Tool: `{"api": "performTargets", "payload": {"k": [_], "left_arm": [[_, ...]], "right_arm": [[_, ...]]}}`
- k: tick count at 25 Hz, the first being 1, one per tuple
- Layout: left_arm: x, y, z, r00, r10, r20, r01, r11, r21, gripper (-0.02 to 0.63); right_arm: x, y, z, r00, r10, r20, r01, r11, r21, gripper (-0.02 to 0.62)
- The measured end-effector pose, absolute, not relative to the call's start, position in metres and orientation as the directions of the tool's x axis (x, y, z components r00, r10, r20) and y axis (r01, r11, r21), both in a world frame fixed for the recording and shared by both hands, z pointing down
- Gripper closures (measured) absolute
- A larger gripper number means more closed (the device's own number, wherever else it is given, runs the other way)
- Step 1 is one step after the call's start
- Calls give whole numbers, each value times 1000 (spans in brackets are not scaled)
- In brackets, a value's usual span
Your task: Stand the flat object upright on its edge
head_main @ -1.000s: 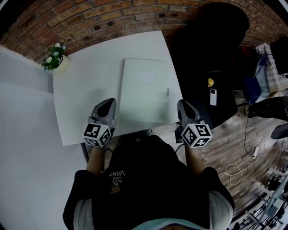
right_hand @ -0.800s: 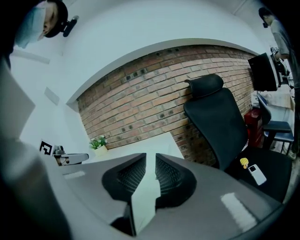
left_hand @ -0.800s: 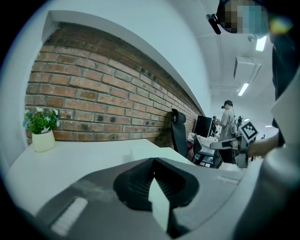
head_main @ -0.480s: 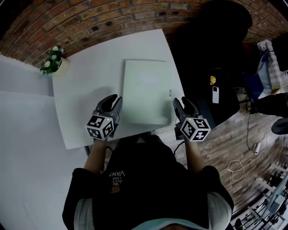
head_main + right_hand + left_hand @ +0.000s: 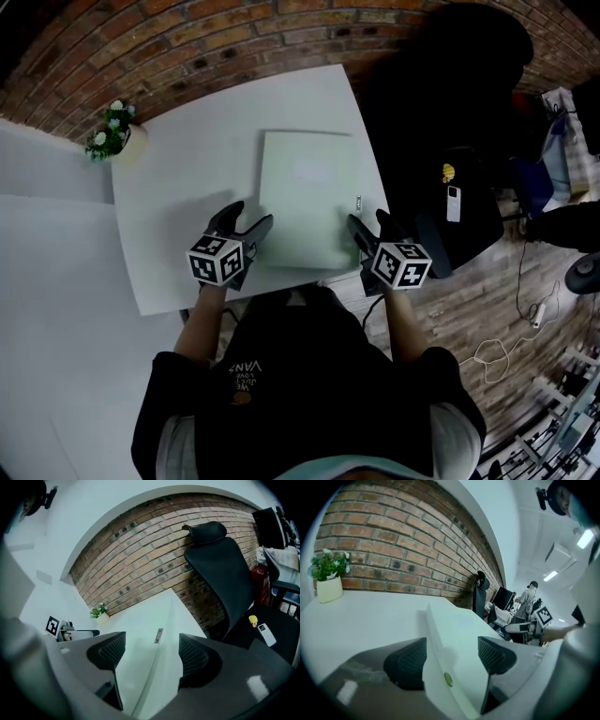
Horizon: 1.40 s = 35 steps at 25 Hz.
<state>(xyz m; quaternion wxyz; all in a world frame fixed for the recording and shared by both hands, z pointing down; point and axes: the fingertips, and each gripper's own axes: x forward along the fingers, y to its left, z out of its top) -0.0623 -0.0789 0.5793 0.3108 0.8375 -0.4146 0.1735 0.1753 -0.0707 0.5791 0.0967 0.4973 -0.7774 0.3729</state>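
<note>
Flat object (image 5: 307, 192) lies flat on the white table (image 5: 178, 169). It is a thin pale slab, and its near end sits between the 2 grippers.

Left gripper (image 5: 251, 218): jaws have just been opening and now stand wide, released, gripping nothing. In the left gripper view the slab's left long edge runs up between the 2 pads (image 5: 405, 660). 1 pad is outboard over the table, the other is over the slab's top face, and neither presses.

Right gripper (image 5: 369, 220): same story, jaws have just been opening, wide, unclamped. The right long edge passes between its pads (image 5: 197, 657), and a small label (image 5: 358, 201) on that edge lies just beyond the fingertips.

Handling, judged:
- Looks rigid and hard-shelled, so it should not flex when lifted from 1 side.
- Faces look smooth and likely slippery, so pinching a thin edge could slip.
- Weight is probably modest, but the slab is wide, so use 2 holds.
- Best hold is the 2 long edges, each pad pair closing top-and-bottom across the thickness, roughly where the fingers already straddle.
- Once up, the base is narrow and likely tippy.
</note>
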Motion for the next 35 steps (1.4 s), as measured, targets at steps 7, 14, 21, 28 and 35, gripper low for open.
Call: {"api": "performTargets", "payload": {"k": [7, 14, 21, 28, 35], "left_arm": [[-63, -77, 597, 619, -530, 580, -785, -430, 445, 218], [-56, -75, 611, 652, -453, 608, -758, -396, 518, 194], [-49, -75, 620, 666, -394, 633, -746, -381, 547, 188], [-41, -75, 628, 674, -352, 650, -737, -388, 554, 188], [-35, -74, 630, 684, -319, 656, -726, -389, 567, 189]], "right_arm": [[166, -71, 599, -512, -638, 575, -836, 219, -503, 193], [157, -71, 613, -558, -575, 598, -806, 204, -555, 170], [152, -69, 631, -589, -514, 623, -787, 191, -587, 170], [146, -68, 637, -635, -474, 610, -743, 157, -651, 172], [143, -69, 637, -659, -447, 605, -725, 163, -669, 176]]}}
